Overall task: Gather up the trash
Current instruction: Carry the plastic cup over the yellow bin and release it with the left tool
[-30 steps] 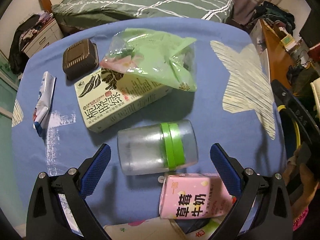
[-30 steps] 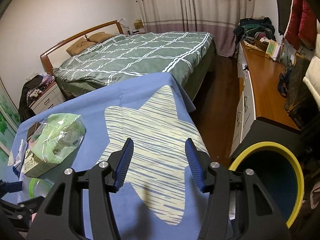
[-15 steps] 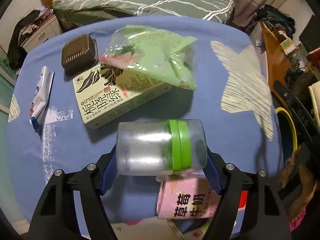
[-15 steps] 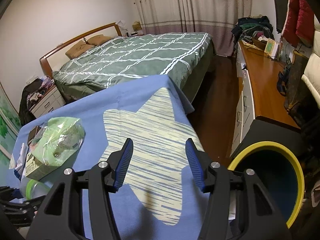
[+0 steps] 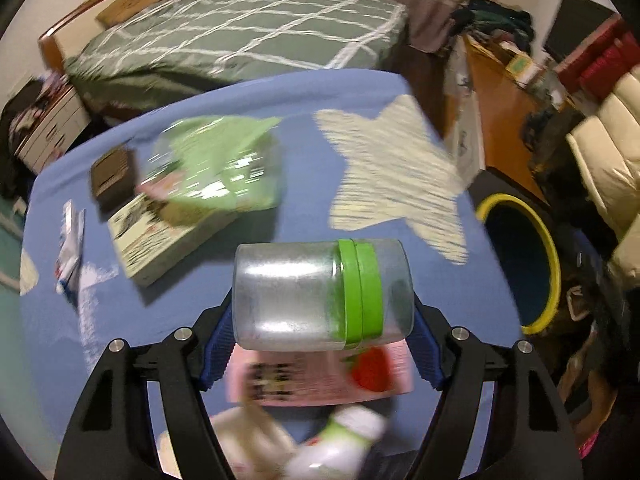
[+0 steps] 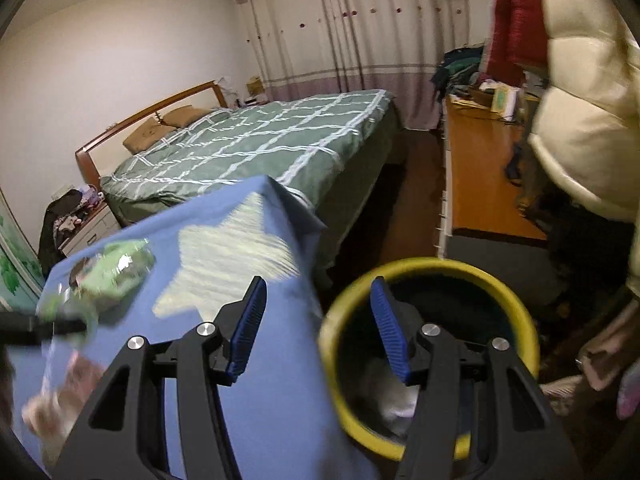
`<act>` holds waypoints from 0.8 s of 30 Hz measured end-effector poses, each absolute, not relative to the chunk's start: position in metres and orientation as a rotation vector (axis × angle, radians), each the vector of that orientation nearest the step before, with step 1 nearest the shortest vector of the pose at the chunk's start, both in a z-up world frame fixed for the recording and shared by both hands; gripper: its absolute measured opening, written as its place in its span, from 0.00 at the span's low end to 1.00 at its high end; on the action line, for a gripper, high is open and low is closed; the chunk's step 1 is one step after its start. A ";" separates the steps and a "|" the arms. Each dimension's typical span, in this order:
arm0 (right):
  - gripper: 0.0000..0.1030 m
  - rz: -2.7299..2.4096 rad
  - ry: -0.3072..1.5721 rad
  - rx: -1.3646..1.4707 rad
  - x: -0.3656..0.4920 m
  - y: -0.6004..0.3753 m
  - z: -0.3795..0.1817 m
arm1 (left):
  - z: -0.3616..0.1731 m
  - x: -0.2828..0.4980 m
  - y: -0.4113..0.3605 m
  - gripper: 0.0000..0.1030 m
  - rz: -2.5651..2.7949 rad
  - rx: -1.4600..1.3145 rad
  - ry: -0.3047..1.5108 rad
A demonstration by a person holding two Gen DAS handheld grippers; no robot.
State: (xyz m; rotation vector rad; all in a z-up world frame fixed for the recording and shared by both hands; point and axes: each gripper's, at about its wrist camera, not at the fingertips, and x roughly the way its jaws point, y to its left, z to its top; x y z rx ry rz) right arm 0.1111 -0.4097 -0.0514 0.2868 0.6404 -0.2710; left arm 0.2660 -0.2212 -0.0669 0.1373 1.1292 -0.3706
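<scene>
Blue star-patterned tablecloth (image 5: 304,208) beside green-quilted bed (image 5: 240,36)

The jar (image 5: 322,294) looks like frosted, cloudy plastic with a smooth green plastic band, and blue ribbed pads (image 5: 425,354) press its ends on matt black plastic arms with bright metal screws. The tablecloth (image 5: 280,236) is matt blue cloth. The bag (image 5: 224,168) is thin, glossy green film; the carton (image 5: 160,236) under it looks like printed card. The bin (image 6: 424,344) has a smooth yellow rim. The headboard (image 6: 152,120) is polished wood
</scene>
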 end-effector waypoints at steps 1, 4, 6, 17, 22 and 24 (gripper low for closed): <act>0.51 -0.287 0.637 0.284 0.094 -0.417 -0.052 | -0.065 0.263 -0.236 0.71 -0.400 0.156 1.128; 0.52 -0.337 0.640 0.266 0.059 -0.433 -0.057 | -0.063 0.256 -0.275 0.71 -0.462 0.197 1.125; 0.53 -0.381 0.659 0.266 0.037 -0.447 -0.064 | -0.063 0.250 -0.307 0.71 -0.513 0.229 1.123; 0.53 -0.496 0.635 0.358 -0.030 -0.497 -0.077 | -0.098 0.222 -0.462 0.71 -0.719 0.348 1.181; 0.54 -0.515 0.628 0.361 -0.038 -0.500 -0.076 | -0.120 0.222 -0.497 0.71 -0.739 0.373 1.215; 0.54 -0.517 0.626 0.367 -0.037 -0.500 -0.077 | -0.121 0.222 -0.507 0.87 -0.758 0.382 1.215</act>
